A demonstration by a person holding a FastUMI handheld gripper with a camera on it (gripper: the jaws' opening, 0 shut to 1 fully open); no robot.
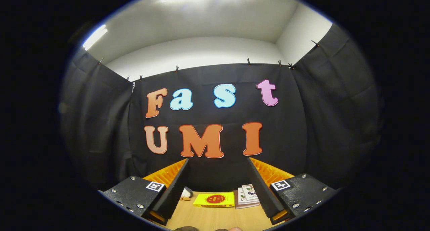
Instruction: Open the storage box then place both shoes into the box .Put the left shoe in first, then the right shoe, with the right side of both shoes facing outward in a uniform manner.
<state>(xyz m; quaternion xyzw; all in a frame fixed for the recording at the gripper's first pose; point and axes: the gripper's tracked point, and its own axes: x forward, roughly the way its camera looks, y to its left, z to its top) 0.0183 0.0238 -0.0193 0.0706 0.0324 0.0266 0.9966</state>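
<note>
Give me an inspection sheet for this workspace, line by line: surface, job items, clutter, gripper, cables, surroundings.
Surface: light wooden tabletop, bare between the fingers.
Job's things: nothing seen.
Clutter: flat yellow book with a red round mark lying beyond the fingers; small stack of white-covered books beside it; a small white and grey soft object near the other finger, too small to identify.
Grippers: hand-held gripper open, fingers wide apart, holding nothing.
Cables: nothing seen.
Surroundings: black cloth booth wall clipped up, white ceiling with lights.

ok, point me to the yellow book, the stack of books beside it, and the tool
yellow book [214, 199], gripper view, front cover
stack of books [248, 194], gripper view, top cover
tool [218, 187], gripper view, open gap midway between fingertips
</note>
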